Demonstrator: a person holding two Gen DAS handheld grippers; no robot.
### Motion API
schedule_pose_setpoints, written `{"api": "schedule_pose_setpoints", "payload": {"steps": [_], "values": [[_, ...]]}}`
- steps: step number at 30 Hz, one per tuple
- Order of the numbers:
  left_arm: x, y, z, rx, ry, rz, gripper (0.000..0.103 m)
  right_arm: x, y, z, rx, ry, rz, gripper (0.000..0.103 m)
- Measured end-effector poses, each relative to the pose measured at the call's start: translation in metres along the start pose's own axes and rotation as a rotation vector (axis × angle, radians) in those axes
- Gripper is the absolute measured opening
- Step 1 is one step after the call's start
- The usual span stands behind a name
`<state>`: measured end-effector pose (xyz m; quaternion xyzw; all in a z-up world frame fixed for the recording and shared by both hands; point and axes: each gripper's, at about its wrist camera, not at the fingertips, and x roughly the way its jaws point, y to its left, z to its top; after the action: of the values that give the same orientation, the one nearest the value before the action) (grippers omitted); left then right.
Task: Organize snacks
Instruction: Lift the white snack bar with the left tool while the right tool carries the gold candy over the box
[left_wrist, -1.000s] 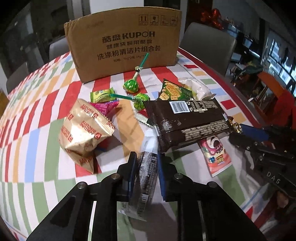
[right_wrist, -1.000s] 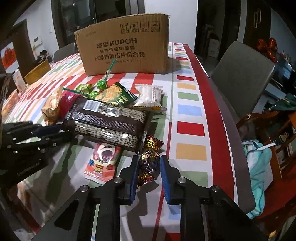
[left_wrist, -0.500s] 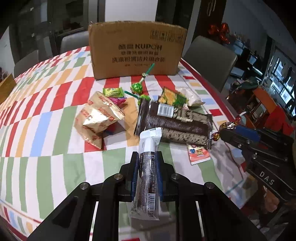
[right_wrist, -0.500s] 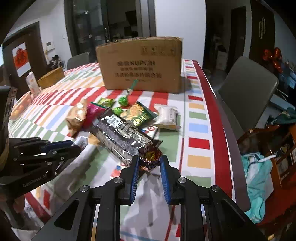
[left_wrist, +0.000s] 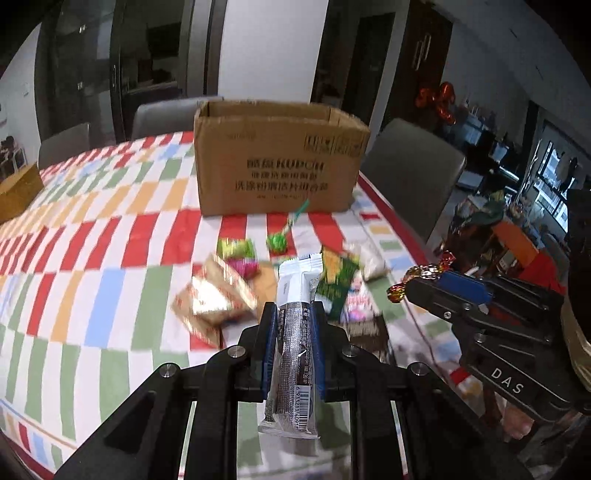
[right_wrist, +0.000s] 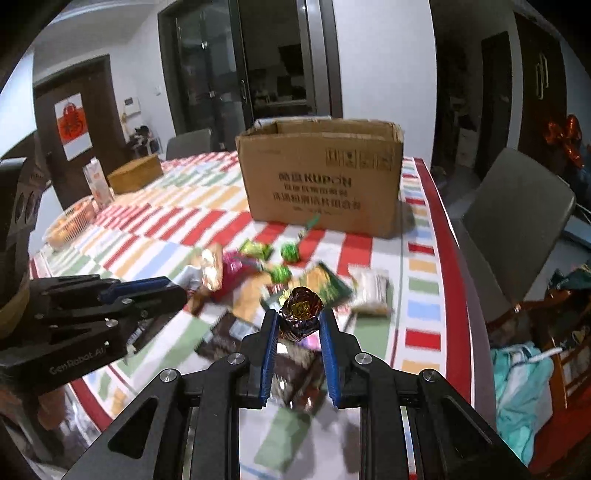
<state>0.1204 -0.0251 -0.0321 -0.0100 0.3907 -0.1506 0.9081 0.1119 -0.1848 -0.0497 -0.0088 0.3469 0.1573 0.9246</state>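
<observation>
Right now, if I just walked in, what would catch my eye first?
Probably the two loads held up over the table: the left hand-held gripper pinches a long silver-and-white snack bar, the right hand-held gripper a shiny foil candy. Behind them an open cardboard box stands on the striped tablecloth, beyond a scatter of snack packets.

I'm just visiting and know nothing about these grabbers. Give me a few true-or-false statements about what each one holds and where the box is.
1. The left gripper is clamped on a long snack bar. True.
2. The right gripper is empty. False: it grips a foil-wrapped candy.
3. The cardboard box is open at the top. True.
4. The box lies on its side. False: it stands upright on the striped tablecloth.
5. Loose snacks lie in front of the box. True.
</observation>
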Motion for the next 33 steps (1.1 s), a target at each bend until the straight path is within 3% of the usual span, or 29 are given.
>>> {"api": "schedule_pose_setpoints", "payload": {"steps": [17, 24, 33], "values": [[0.007, 0.011, 0.098, 0.036, -0.178, 0.011, 0.019, 0.023, -0.012, 0.097, -0.008, -0.172, 0.017, 0.024], [0.017, 0.021, 0.145, 0.045, -0.213, 0.022, 0.019, 0.039, -0.022, 0.143, -0.012, -0.217, -0.001, 0.024], [0.042, 0.032, 0.209, 0.074, -0.201, 0.021, 0.019, 0.065, -0.035, 0.198, -0.016, -0.221, -0.016, 0.024]]}}
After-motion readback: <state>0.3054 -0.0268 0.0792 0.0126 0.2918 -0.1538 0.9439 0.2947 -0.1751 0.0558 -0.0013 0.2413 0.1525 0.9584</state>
